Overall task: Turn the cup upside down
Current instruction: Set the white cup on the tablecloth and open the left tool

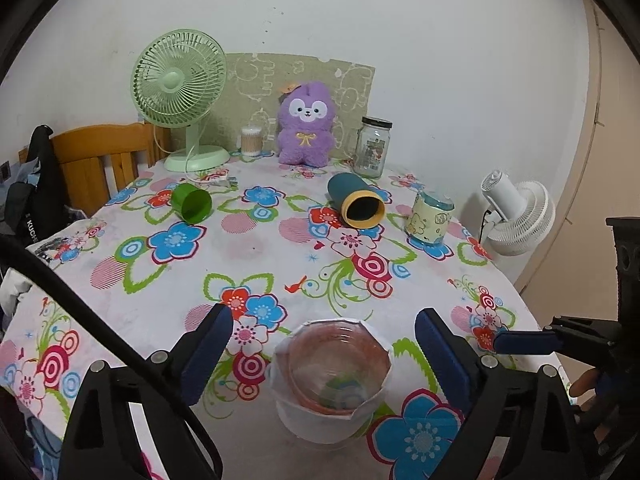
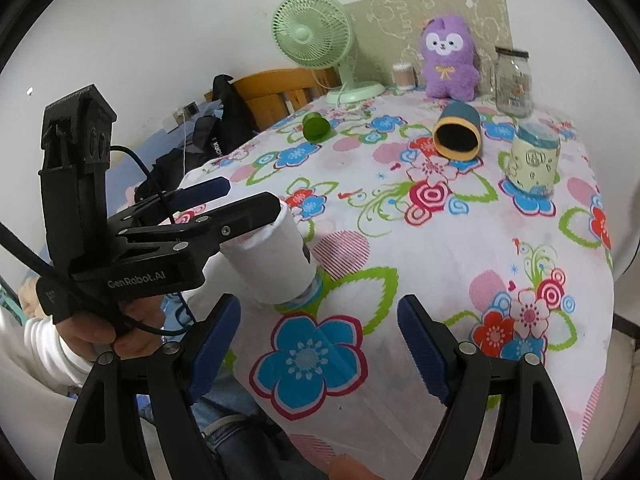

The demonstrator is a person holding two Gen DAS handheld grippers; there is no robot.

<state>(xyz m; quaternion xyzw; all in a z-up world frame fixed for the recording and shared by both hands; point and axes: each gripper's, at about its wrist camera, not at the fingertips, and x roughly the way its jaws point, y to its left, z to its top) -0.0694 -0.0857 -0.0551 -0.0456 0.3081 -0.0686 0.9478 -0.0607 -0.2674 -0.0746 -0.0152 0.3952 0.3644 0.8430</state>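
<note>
We see white-wrapped cup [image 1: 332,380] upright, mouth up, on worktop [image 1: 280,256] near 6 o'clock edge, between spread jaws of left gripper [image 1: 324,356], nothing gripped, bracketing for grasp. Right gripper [image 2: 320,340] wide open, empty, beside.

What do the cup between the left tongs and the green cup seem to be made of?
The near cup looks like clear, glossy plastic in a white, matte paper sleeve: you can see through its wall, and the sleeve's top edge is jagged. The green cup, lying on its side, looks like opaque smooth plastic with a slight sheen, though coated metal can't be ruled out.
</note>
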